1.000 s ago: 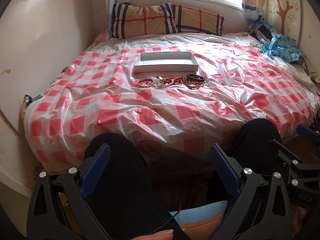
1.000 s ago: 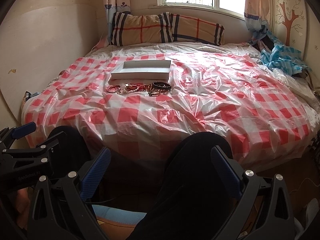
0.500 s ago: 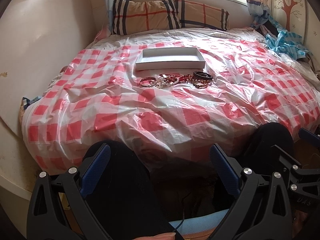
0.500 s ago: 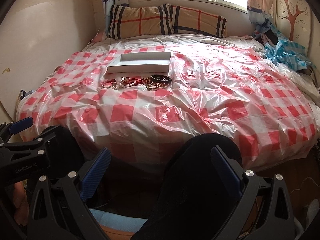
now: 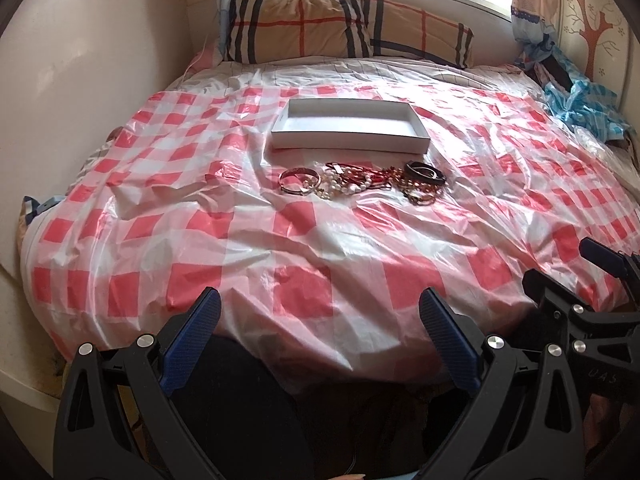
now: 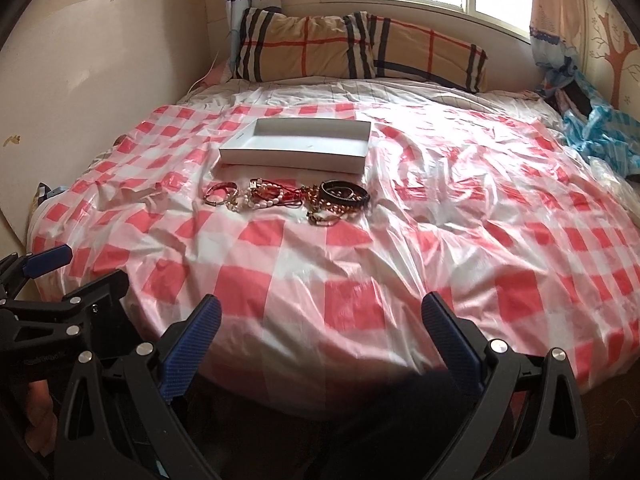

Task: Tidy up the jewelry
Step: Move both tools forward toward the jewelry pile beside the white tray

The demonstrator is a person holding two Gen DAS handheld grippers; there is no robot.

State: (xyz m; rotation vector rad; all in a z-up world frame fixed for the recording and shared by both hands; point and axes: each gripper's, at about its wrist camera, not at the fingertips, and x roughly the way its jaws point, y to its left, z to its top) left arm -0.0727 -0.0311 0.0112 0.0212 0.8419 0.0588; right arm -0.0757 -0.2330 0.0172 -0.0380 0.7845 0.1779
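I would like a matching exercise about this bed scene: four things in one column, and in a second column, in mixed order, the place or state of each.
Things:
1. white shallow cardboard box
2. black wide bangle
3. plaid tan pillows
4. crumpled blue plastic bag

Places or states:
A. at the head of the bed, under the window
B. at the right end of the jewelry pile
C. open and empty, just behind the jewelry
D. at the bed's far right edge, by the wall with the tree picture

Pairs: 1-C, 2-B, 3-A, 4-D
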